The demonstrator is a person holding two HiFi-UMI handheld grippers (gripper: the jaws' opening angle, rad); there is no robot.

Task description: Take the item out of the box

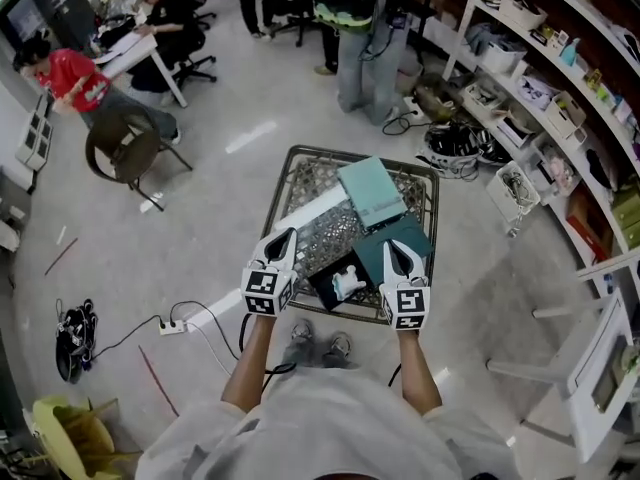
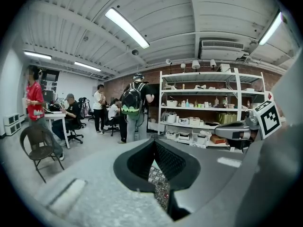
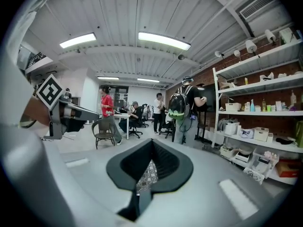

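- left gripper (image 1: 283,236) and right gripper (image 1: 397,247): both shut tight, nothing held, hovering over the desk (image 1: 330,230)
- white item (image 1: 347,284) sits in open dark box (image 1: 328,290) at the desk's near edge, between the grippers
- teal lid (image 1: 371,192) lies behind
- item looks small, light, probably rigid and smooth: pinch its upright middle, gently

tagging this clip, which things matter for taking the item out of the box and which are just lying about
Job: open dark box, white item in it, left claw, right claw (both shut, empty).
Lying about: light teal box, white strip, floor power strip, brown chair.
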